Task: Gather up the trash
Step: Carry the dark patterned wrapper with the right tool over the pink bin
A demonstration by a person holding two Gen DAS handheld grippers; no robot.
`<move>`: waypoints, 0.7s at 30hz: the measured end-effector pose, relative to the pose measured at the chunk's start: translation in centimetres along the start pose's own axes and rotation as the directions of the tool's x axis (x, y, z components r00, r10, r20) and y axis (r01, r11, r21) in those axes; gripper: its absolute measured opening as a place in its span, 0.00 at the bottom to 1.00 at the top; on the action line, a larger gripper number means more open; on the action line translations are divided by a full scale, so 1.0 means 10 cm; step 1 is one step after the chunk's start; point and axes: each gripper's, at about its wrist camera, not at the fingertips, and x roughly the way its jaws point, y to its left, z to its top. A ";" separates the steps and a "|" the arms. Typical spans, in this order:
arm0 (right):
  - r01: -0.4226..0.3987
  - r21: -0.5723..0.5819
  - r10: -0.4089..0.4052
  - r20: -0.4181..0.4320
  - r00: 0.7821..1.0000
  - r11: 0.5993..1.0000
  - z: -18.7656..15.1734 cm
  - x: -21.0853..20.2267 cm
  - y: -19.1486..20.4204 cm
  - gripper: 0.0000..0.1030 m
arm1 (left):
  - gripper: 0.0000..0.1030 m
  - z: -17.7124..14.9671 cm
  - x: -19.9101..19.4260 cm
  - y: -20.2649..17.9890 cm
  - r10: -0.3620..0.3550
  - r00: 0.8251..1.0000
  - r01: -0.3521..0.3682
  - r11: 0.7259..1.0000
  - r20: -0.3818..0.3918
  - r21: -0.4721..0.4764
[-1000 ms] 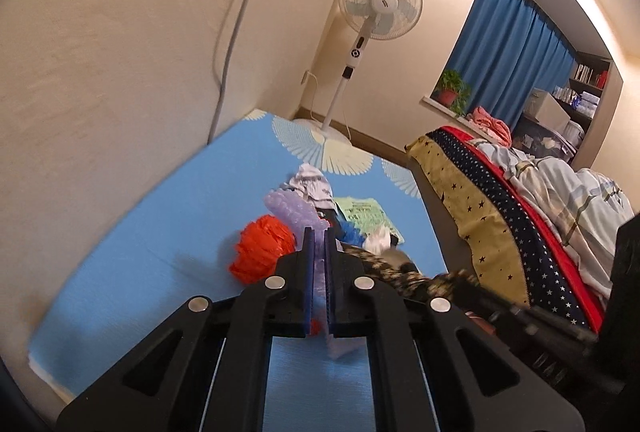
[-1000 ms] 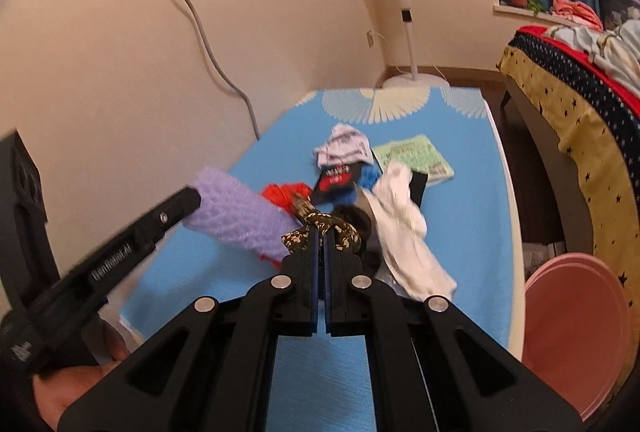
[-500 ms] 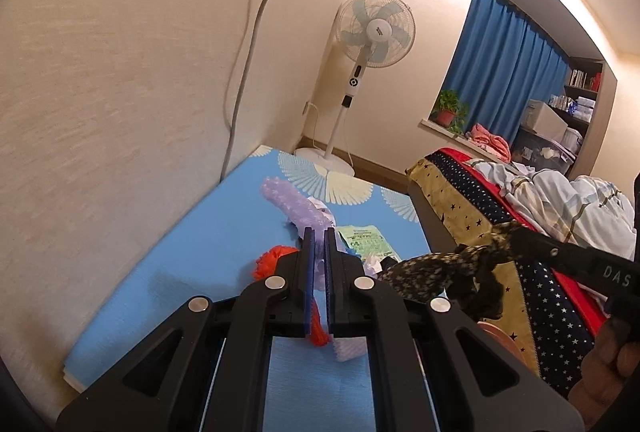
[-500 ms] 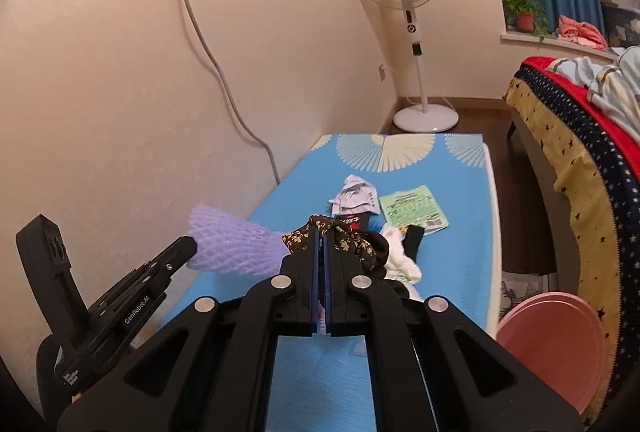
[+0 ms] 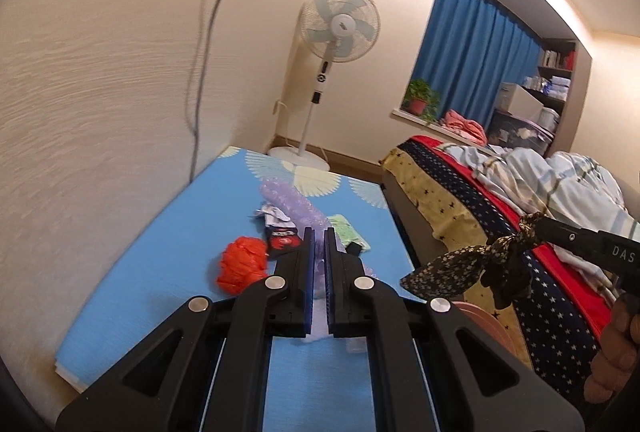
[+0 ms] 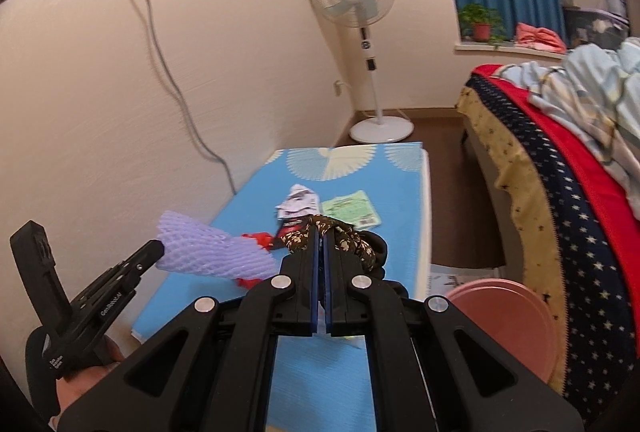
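Observation:
My left gripper [image 5: 319, 232] is shut on a purple foam net sleeve [image 5: 289, 202] and holds it above the blue mat [image 5: 168, 252]; the sleeve also shows in the right wrist view [image 6: 208, 250]. My right gripper [image 6: 321, 230] is shut on a dark floral fabric scrunchie [image 6: 352, 238], lifted off the mat; it also shows in the left wrist view [image 5: 472, 266]. On the mat lie an orange-red net [image 5: 240, 264], a red-black wrapper [image 5: 282, 240], a crumpled white wrapper [image 6: 298, 201] and a green packet [image 6: 352, 208].
A pink basin [image 6: 504, 316] stands on the floor right of the mat, beside a bed [image 6: 560, 168] with a star-patterned cover. A standing fan [image 6: 360, 32] is at the far wall. A cable [image 6: 176, 72] hangs from a wall socket.
Both grippers have risen higher above the mat with their items. The right gripper with the scrunchie has shifted right, toward the bed side.

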 end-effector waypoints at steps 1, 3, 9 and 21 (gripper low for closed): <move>0.014 0.001 -0.014 0.003 1.000 1.000 -0.01 -0.04 -0.05 0.02 | 0.04 -0.01 0.00 -0.04 -0.008 1.000 0.008 1.000 -0.002 0.007; 0.036 0.007 -0.036 0.008 0.999 0.999 -0.03 -0.11 -0.14 0.02 | 0.04 -0.04 0.01 -0.13 -0.022 1.000 0.022 0.999 -0.008 0.025; 0.130 0.026 -0.131 0.018 0.991 0.991 -0.09 -0.31 -0.45 0.02 | 0.04 -0.15 0.05 -0.39 -0.068 0.997 0.070 0.996 -0.036 0.059; 0.354 0.054 -0.356 0.034 0.934 0.934 -0.29 -0.49 -1.01 0.02 | 0.04 -0.44 0.37 -1.00 -0.158 0.981 0.173 0.976 -0.117 0.131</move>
